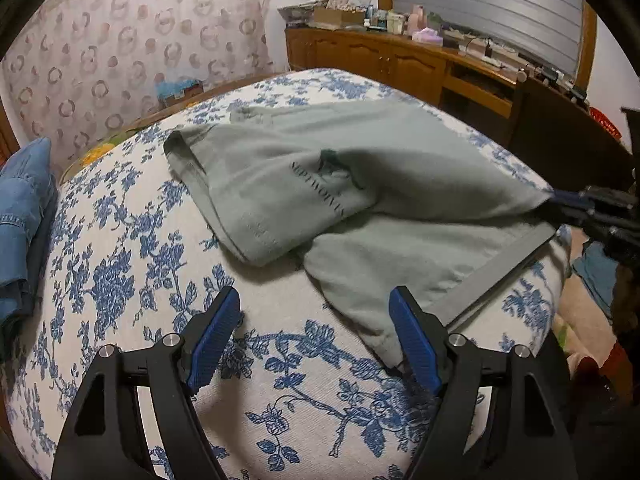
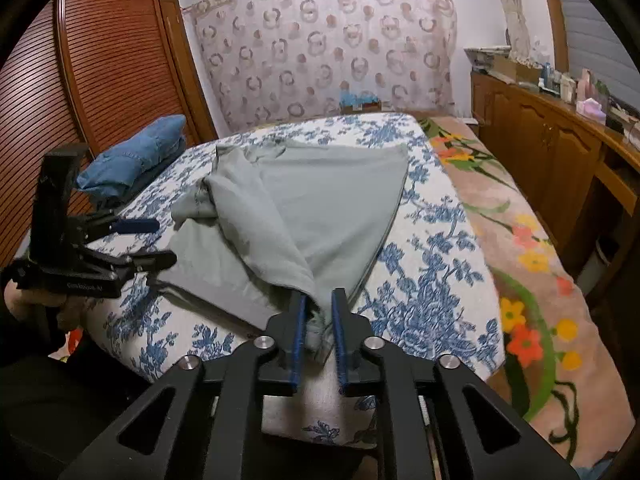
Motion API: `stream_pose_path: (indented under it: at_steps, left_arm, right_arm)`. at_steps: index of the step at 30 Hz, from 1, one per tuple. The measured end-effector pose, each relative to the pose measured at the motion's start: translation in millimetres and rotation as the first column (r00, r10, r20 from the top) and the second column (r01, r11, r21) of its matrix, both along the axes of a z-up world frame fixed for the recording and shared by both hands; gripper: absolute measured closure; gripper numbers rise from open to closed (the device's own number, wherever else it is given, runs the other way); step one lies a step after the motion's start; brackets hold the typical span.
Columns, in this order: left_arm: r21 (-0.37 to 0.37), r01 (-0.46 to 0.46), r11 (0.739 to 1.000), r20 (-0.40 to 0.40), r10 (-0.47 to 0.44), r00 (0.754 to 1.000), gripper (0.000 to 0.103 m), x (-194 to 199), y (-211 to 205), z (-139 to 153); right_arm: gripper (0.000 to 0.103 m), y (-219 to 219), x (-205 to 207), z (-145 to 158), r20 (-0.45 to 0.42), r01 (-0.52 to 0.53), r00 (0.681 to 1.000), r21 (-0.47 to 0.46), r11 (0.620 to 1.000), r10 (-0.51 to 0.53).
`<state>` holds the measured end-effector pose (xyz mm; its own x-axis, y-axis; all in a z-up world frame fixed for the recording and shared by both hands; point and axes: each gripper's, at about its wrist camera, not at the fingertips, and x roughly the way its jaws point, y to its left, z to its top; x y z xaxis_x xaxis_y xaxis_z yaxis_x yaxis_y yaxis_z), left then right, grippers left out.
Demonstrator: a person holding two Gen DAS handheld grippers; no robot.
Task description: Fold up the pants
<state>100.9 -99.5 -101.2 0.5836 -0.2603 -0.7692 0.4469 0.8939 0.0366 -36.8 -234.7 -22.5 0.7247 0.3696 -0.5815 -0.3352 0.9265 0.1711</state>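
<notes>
Right gripper (image 2: 320, 304), jaws slightly apart, has one pants (image 2: 320, 204) corner between its two pads. Left gripper (image 1: 314, 300) gapes empty at 6 o'clock of pants, over bed (image 1: 120, 240).

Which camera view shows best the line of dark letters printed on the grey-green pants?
The left wrist view: the letters face the camera in a row on the folded grey-green pants, though too small to read. In the right wrist view the pants show only plain cloth; the lettering is hidden.
</notes>
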Motion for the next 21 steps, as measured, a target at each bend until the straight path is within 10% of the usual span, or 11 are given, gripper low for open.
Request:
stream_pose_path:
  at_steps: [21]
  left_arm:
    - [-0.052,-0.014,0.999,-0.017,0.013,1.000,0.025,-5.2,17.1,-4.2]
  right_arm:
    - [0.072,-8.1,12.2,-9.5,-0.013,0.047,0.999,-0.039,0.998,-0.047]
